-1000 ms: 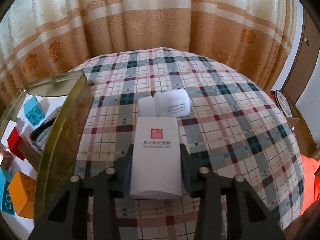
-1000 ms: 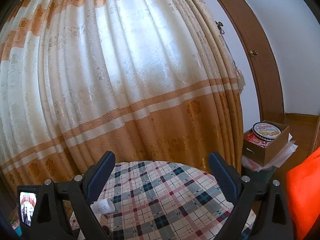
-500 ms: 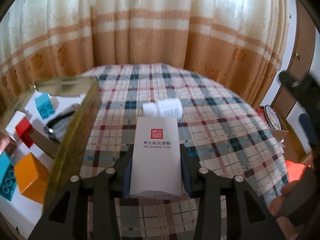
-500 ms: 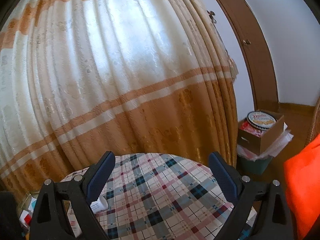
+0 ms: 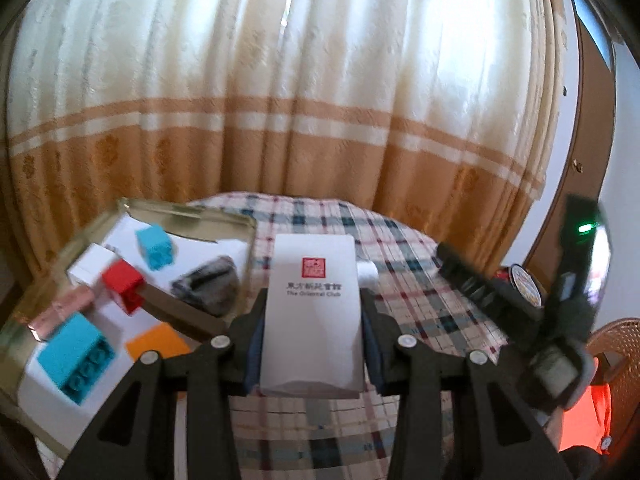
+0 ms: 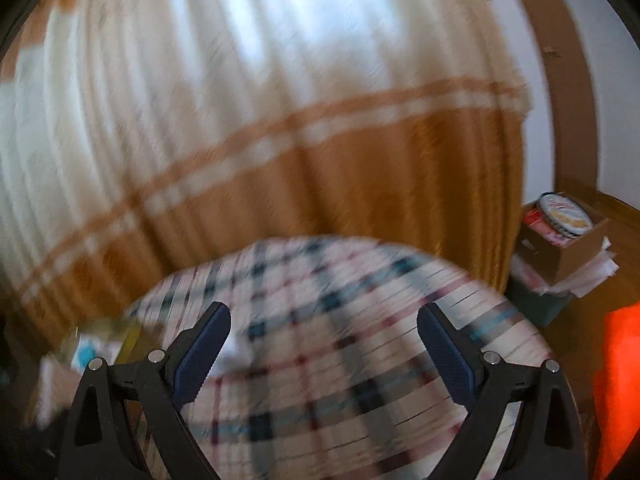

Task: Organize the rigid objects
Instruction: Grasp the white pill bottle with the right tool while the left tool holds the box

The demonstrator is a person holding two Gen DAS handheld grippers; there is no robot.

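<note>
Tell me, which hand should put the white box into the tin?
Probably the left. Its tool already grips the white box, and the open tin with the toy blocks sits just to its left. The right tool is open and holds nothing.

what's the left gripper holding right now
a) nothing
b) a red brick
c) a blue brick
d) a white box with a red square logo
d: the left gripper is shut on the white box, whose sides sit between the two pads, while the red brick lies in the tin.
</note>
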